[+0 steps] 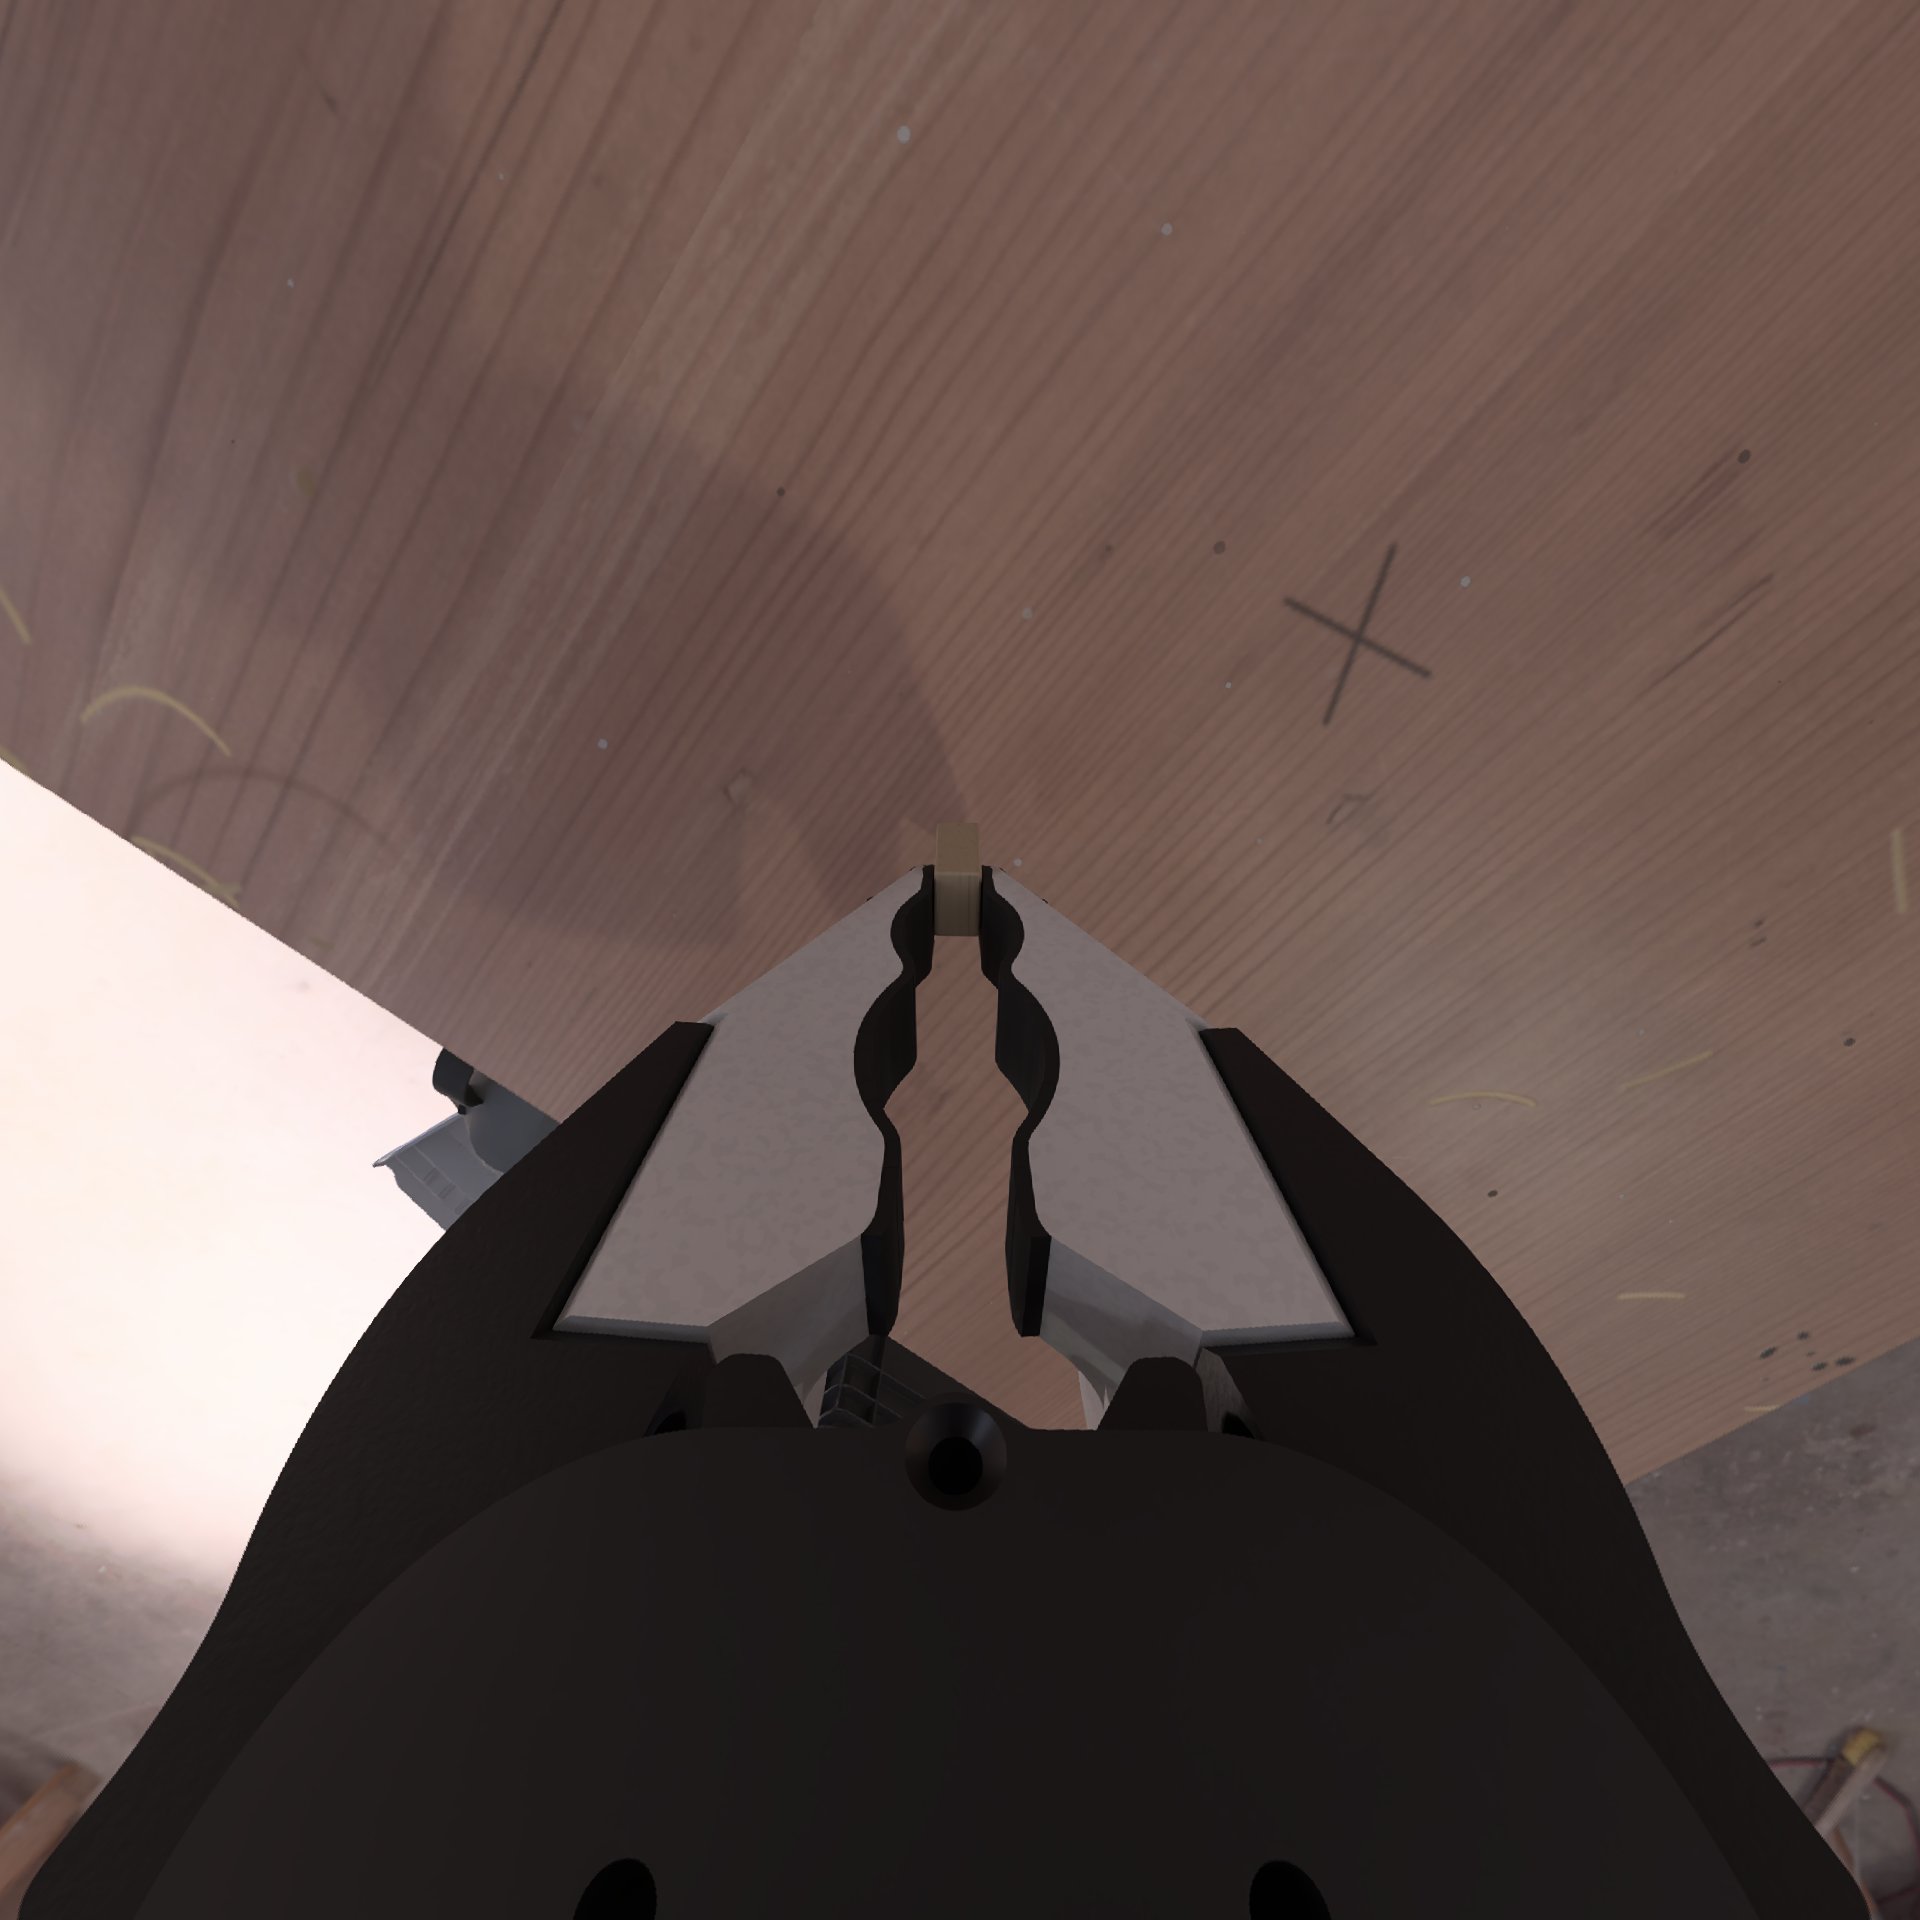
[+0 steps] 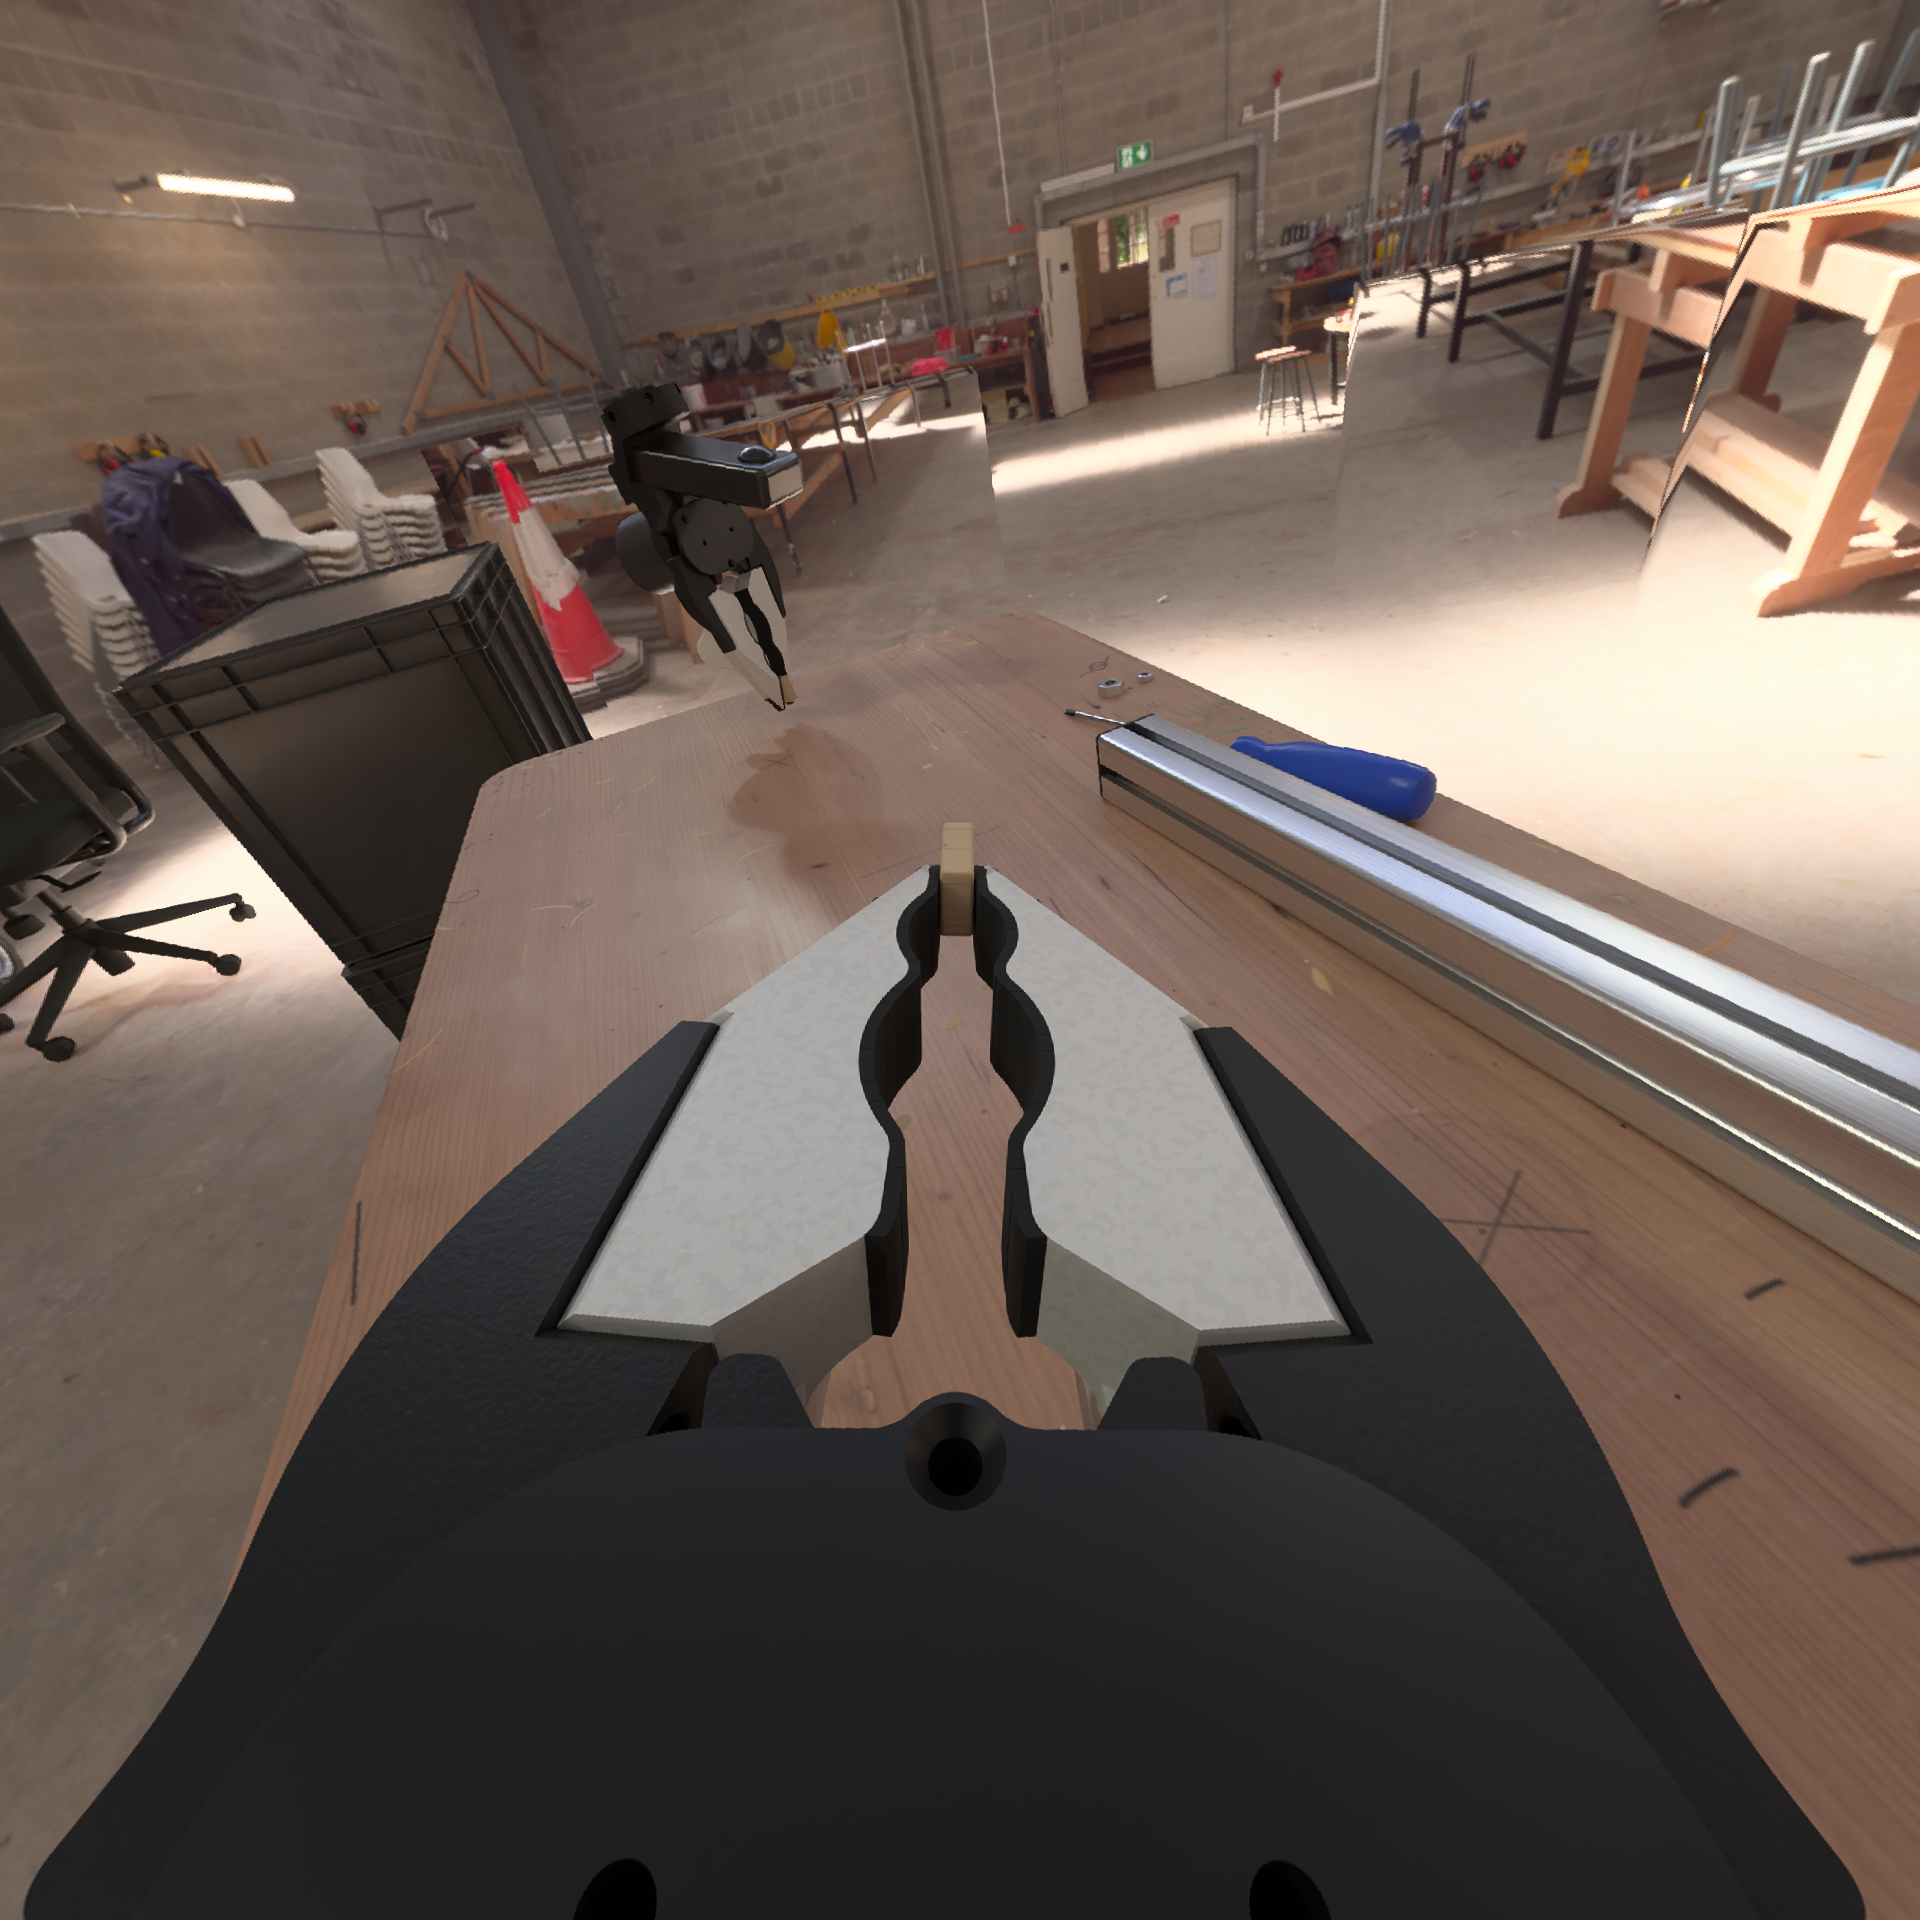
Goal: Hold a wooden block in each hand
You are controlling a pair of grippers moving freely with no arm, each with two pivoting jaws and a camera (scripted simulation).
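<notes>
My left gripper (image 1: 958,883) is shut on a small pale wooden block (image 1: 957,871) pinched at its fingertips, held above the brown wooden table (image 1: 1143,416). My right gripper (image 2: 957,883) is shut on a second small wooden block (image 2: 957,878) at its fingertips, above the same table (image 2: 675,935). In the right wrist view the left gripper (image 2: 781,694) hangs over the table's far end, pointing down, with its block (image 2: 788,687) showing at the tips.
A long aluminium rail (image 2: 1507,956) lies along the table's right side with a blue-handled screwdriver (image 2: 1340,774) and small nuts (image 2: 1117,686) beside it. A black crate (image 2: 343,727) and an office chair (image 2: 73,831) stand left of the table. Pencil crosses (image 1: 1356,646) mark the tabletop.
</notes>
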